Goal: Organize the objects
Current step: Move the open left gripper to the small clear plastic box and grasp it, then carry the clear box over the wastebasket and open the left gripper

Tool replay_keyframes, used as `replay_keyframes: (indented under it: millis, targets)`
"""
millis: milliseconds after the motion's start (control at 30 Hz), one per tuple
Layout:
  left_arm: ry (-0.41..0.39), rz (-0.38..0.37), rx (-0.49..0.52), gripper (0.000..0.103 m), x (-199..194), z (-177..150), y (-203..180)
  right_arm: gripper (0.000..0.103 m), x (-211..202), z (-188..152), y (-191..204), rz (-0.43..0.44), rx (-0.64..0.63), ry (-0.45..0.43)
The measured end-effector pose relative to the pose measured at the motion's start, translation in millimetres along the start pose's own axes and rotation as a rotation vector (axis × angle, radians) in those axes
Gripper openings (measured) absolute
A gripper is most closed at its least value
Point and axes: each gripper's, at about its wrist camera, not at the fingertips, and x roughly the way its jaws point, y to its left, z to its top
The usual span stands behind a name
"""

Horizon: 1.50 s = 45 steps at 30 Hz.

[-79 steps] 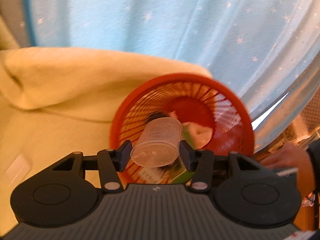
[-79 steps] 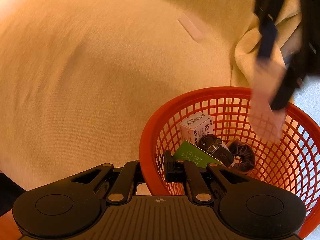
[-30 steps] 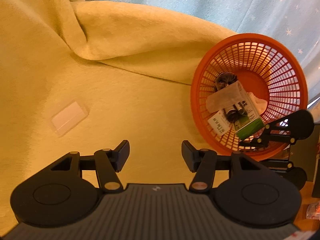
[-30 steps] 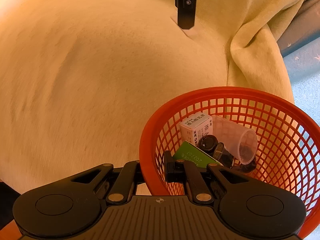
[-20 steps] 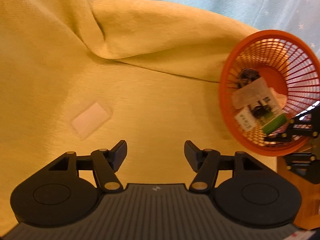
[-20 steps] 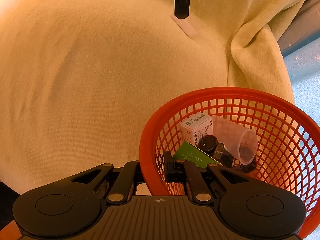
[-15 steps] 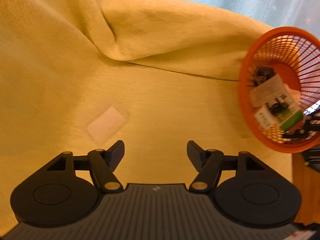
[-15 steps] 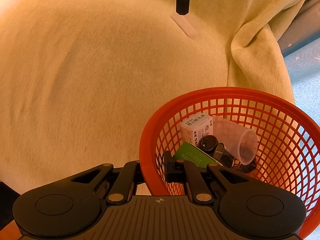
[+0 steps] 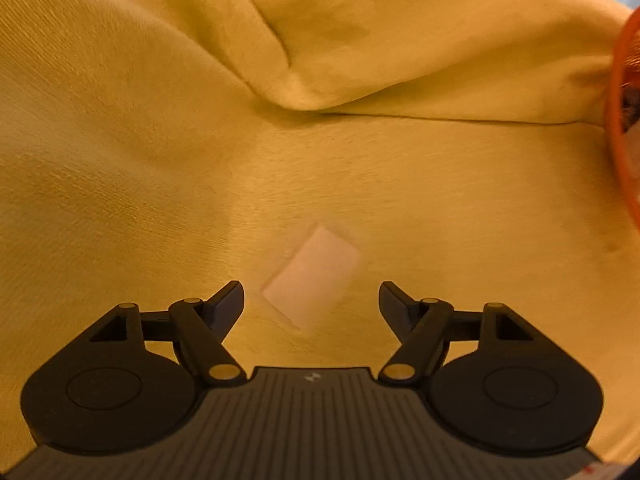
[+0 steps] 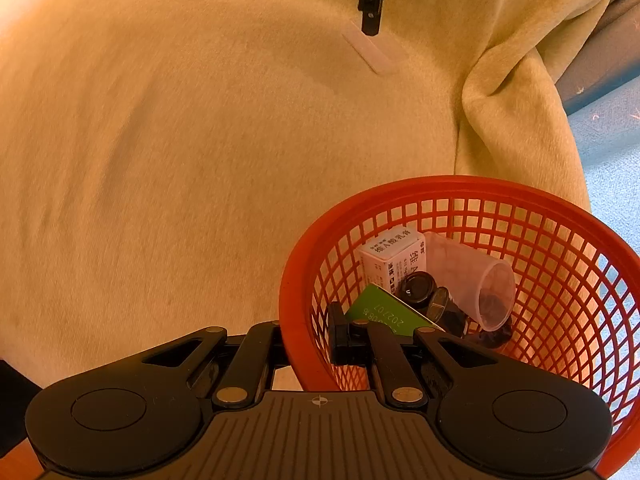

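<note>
Lining up wide left tongs (image 9: pixel 311 300) over the flat card (image 9: pixel 312 276) on the blanket (image 9: pixel 120 140) — next, descend and pinch its thin edge — right tongs (image 10: pixel 308 340) clamped on the basket (image 10: pixel 460 188) rim.

Left gripper (image 9: pixel 311 300): matte black plastic, two wedge-tipped fingers on hinged links with silver-coloured rivets, two round black housings with circular insets, and a grey ribbed centre plate bearing a small white logo. Right gripper (image 10: pixel 306 340): same black build and rivets, its ribbed plate marked with a small white crosshair.
</note>
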Motion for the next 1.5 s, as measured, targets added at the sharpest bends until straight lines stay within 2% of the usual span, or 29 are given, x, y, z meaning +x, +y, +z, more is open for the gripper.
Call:
replay_keyframes:
  millis: [267,433,667,767,933,1067,1167,1267,1333,1500]
  targets:
    - [0.026,-0.014,0.074,0.075,33.7,9.1,2.8,0.004,-1.4,-0.7,-1.4,0.008,0.000,-0.003]
    - [0.060,-0.039,0.063,0.075,52.1,9.2,6.3,0.004,-1.1,-1.0,-0.4,0.008,-0.001,-0.006]
    - [0.078,-0.129,-0.007,0.070,36.8,11.4,1.0,0.004,-0.6,0.1,-1.1,0.009,0.003,-0.002]
    - [0.058,-0.115,0.005,0.068,33.8,10.4,-6.2,0.004,-0.6,1.1,-2.7,0.011,0.003,-0.002]
    - [0.052,-0.075,-0.114,0.068,42.1,13.7,-3.0,0.004,-0.8,0.0,-1.9,0.010,-0.008,-0.005]
    - [0.034,-0.075,-0.222,0.070,46.3,17.7,0.5,0.004,-0.8,-1.0,-0.6,0.006,-0.008,-0.005]
    - [0.035,-0.064,-0.262,0.070,51.9,20.7,0.5,0.004,-0.6,-1.1,-1.0,0.005,-0.007,-0.005]
    - [0.044,-0.058,-0.279,0.065,55.9,21.8,0.7,0.004,-0.6,-1.6,-1.6,0.005,-0.007,-0.007]
    - [0.058,-0.057,-0.285,0.052,59.1,21.2,1.7,0.004,-0.6,-1.6,-1.6,0.005,-0.007,-0.007]
    - [0.066,-0.071,-0.269,0.051,50.9,12.9,-0.8,0.004,-0.8,-1.4,-1.0,0.003,-0.009,-0.007]
